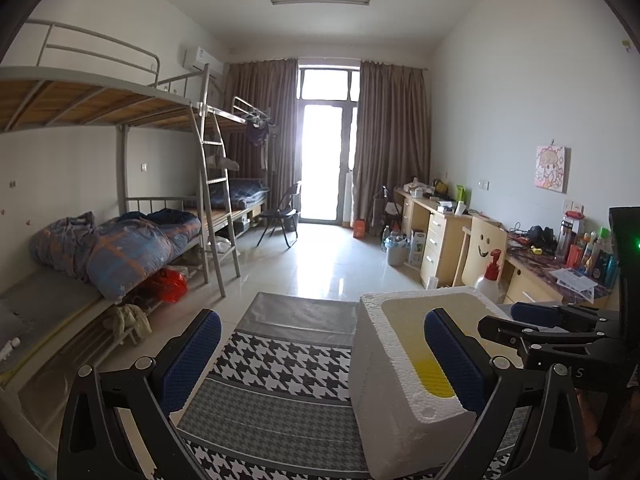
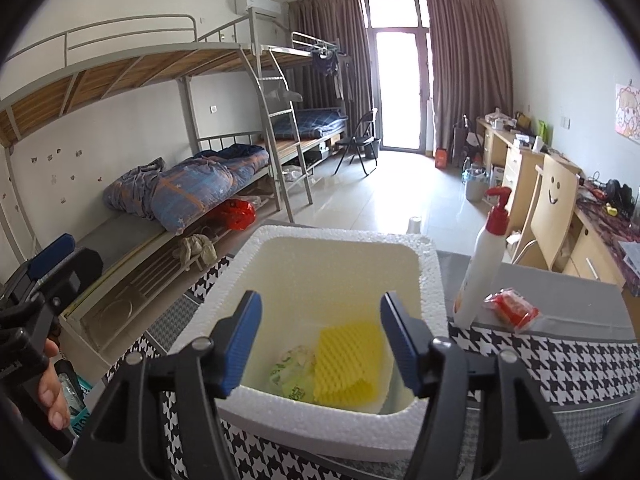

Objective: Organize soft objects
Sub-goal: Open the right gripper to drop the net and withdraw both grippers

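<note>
A white foam box [image 2: 430, 280] stands on a houndstooth cloth [image 2: 560, 364]. In it lie a yellow waffle sponge [image 2: 348, 364] and a greenish packet [image 2: 290, 372]. My right gripper [image 2: 320, 344] is open and empty just above the box's near rim. A red packet [image 2: 512, 308] lies on the cloth right of the box. In the left wrist view the box [image 1: 384, 380] sits right of centre with the sponge [image 1: 434, 378] inside. My left gripper [image 1: 320, 360] is open and empty, left of the box, its right finger over the box. The right gripper [image 1: 532, 320] shows at far right.
A white pump bottle with a red top [image 2: 486, 256] stands just right of the box. Bunk beds with a blue quilt [image 2: 188, 188] line the left wall. Desks [image 2: 520, 168] and a wooden chair [image 2: 554, 208] line the right wall.
</note>
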Demonstrator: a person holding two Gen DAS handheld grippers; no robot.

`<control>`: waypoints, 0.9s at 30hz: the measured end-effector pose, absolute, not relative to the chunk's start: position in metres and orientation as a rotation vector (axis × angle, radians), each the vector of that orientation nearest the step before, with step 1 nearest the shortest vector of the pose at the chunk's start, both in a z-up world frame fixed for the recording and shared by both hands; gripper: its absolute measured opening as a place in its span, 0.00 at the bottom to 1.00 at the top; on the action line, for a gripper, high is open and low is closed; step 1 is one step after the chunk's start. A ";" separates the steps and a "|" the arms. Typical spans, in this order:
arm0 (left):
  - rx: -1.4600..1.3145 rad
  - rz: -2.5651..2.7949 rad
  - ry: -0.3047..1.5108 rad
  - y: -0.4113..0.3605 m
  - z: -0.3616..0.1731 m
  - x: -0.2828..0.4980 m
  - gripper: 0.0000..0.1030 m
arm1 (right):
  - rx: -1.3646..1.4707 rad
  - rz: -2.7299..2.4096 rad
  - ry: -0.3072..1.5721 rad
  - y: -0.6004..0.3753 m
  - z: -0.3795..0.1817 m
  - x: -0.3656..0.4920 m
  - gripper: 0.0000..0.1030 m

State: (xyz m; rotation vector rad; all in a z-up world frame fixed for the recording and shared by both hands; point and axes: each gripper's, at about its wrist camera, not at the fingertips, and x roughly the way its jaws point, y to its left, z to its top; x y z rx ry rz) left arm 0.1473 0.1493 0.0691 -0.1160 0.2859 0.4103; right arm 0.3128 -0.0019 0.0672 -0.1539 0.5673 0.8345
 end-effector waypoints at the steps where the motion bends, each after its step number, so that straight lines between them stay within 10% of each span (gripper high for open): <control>1: -0.113 0.407 0.287 0.147 0.069 0.148 0.99 | -0.154 0.833 0.563 -0.003 0.068 0.312 0.64; 27: -0.064 0.296 0.256 0.101 0.083 0.138 0.99 | -0.110 0.751 0.446 -0.063 0.088 0.284 0.87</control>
